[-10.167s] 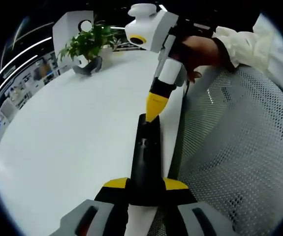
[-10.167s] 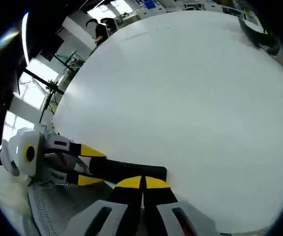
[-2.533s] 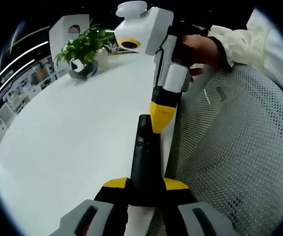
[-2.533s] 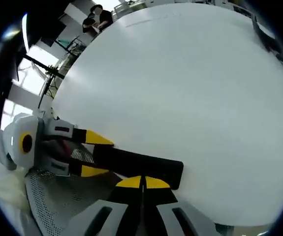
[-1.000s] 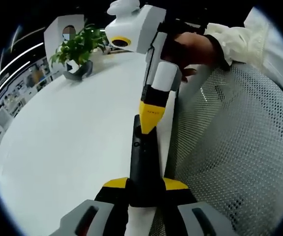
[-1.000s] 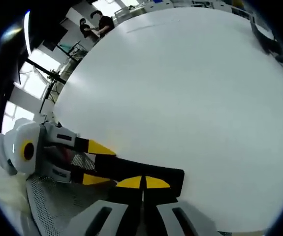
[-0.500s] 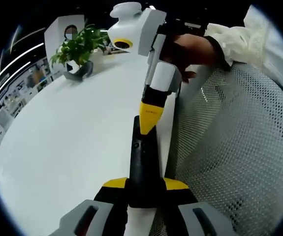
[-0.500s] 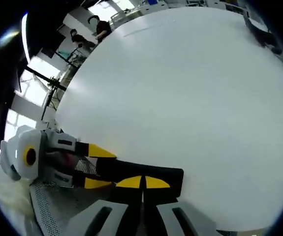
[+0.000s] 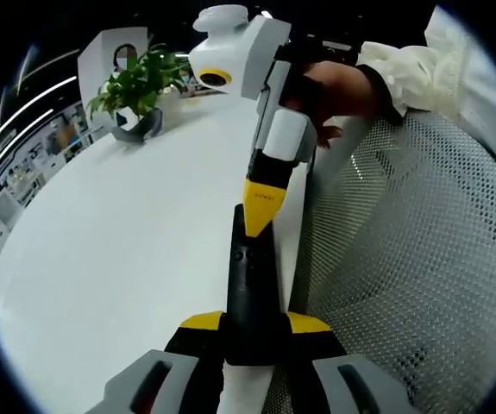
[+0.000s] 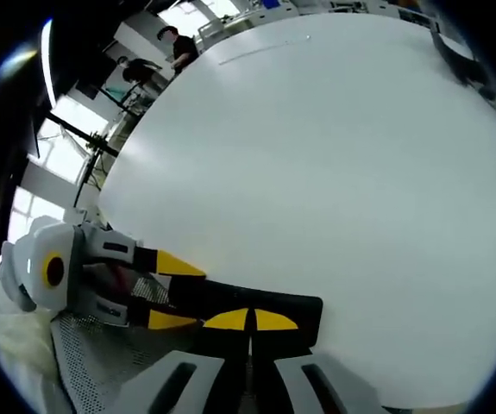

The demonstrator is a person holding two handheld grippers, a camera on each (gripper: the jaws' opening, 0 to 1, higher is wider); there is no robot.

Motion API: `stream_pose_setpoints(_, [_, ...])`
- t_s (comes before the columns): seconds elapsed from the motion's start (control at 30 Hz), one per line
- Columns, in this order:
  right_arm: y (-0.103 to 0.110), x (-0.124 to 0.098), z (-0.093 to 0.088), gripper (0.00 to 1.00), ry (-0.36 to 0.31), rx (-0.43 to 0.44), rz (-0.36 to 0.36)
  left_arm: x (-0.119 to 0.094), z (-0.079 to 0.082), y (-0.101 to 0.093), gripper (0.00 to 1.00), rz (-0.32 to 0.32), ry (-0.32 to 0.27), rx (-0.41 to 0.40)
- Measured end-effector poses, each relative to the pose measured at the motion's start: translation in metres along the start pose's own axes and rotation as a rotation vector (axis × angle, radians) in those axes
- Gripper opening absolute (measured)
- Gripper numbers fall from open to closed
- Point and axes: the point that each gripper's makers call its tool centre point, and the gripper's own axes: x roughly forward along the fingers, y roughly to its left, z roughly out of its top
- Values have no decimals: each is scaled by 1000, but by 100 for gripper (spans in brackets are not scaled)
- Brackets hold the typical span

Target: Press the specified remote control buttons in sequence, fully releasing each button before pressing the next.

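A long black remote control (image 9: 251, 285) juts out over the white table's edge, and my left gripper (image 9: 254, 323) is shut on its near end with yellow jaw tips on either side. My right gripper (image 9: 260, 210) comes down from above, shut, its yellow point set on the remote's far part near a small button. In the right gripper view my right gripper (image 10: 248, 321) is shut, its tips on the remote (image 10: 269, 305). There the left gripper (image 10: 175, 293) clamps the remote from the left.
The white round table (image 9: 118, 224) spreads to the left, with a potted plant (image 9: 139, 79) at its far side. A grey mesh chair (image 9: 411, 259) lies right of the remote. A person's hand (image 9: 338, 86) in a white sleeve holds the right gripper. People stand far off (image 10: 172, 43).
Since 2.5 s ago the right gripper's point has shifted from the remote's right edge onto its top face. In the last half second nothing has visibly moved.
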Motion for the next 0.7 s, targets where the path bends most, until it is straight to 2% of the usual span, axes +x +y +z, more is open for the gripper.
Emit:
stream_pose_setpoints(0.23, [0,-1,0,0,4,44,7,0,1,-1,25,-4,-12,7])
stream_pose_setpoints(0.47, [0,0,3,0,-14,49,3,0,1,-1,24,-2,-10,7])
stream_pose_setpoints(0.7, [9,-1,13,0,-70,68,62,0,1,-1,24,1,-8,19])
